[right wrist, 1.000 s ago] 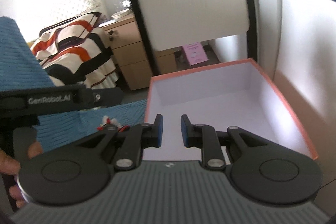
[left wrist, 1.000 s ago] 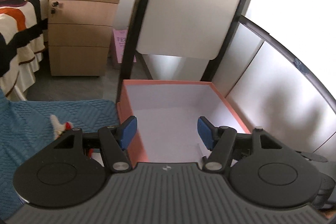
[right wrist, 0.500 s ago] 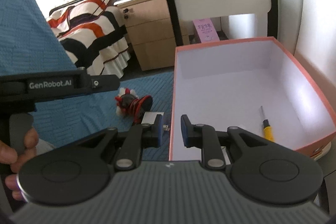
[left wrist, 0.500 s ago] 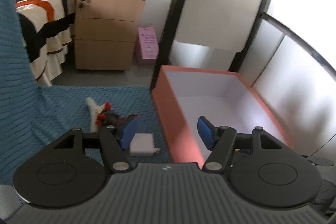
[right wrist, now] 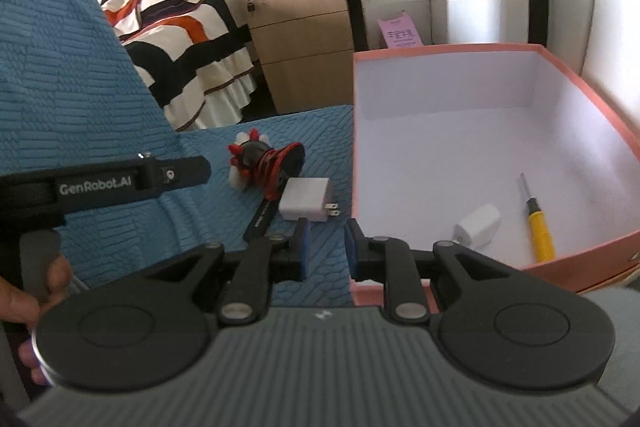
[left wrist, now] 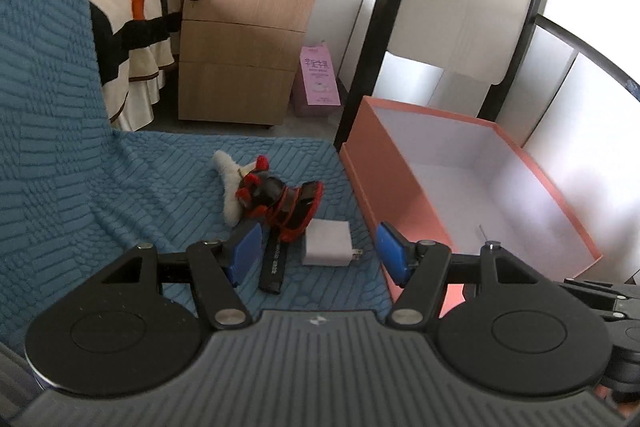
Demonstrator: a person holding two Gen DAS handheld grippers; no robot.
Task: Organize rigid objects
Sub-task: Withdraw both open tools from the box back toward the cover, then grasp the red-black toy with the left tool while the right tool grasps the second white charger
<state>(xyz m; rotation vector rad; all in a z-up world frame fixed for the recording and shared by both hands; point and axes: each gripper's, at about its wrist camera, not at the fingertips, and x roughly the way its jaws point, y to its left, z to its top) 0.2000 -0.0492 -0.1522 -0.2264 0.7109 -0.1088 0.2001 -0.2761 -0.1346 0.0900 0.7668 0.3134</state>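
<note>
Both my claws have swung left since a moment ago, and the blue quilt [left wrist: 120, 187] with its little pile is now in full view. Left to right: the red-and-black toy [left wrist: 280, 203] with its white tuft, a black bar [left wrist: 274, 265] touching it, then the white charger [left wrist: 326, 243] just beside them. My left claw [left wrist: 316, 253] hangs wide apart above the charger, gripping nothing. My right claw [right wrist: 323, 245] is narrow, a small gap, empty, near the box [right wrist: 580, 267] wall. Inside the box lie a second charger [right wrist: 478, 227] and a yellow knife [right wrist: 538, 227].
</note>
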